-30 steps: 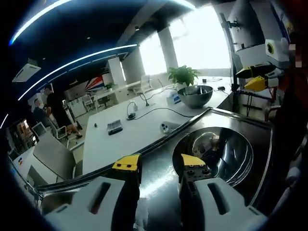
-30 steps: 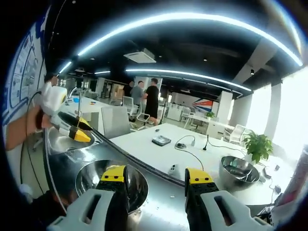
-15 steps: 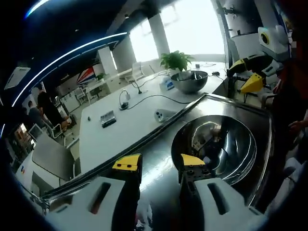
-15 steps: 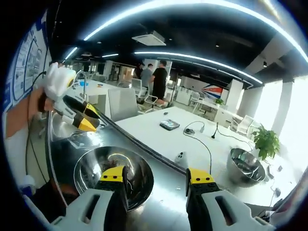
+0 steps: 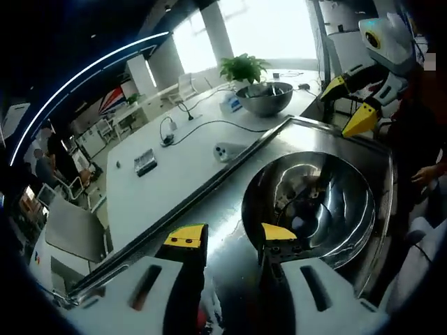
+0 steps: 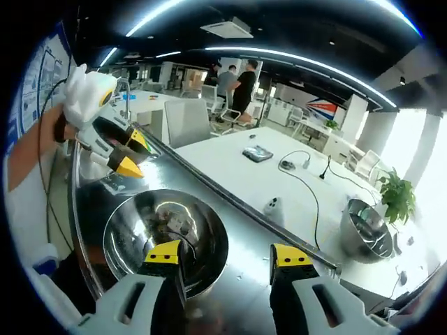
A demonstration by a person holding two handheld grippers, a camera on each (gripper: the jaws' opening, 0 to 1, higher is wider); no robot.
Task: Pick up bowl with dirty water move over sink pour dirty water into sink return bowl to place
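A steel bowl (image 5: 307, 206) sits on the metal counter (image 5: 223, 209), not yet lifted. The left gripper (image 5: 227, 237) and right gripper (image 6: 227, 257), jaws apart and empty, hover at its near rim (pouring and return remain).

Glossy metal bowl (image 5: 307, 206) on smooth steel counter (image 5: 230, 202)

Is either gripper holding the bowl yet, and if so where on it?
Nothing is held. The left gripper and right gripper are both open, poised over the near rim of the bowl, with no fingers closed on it.
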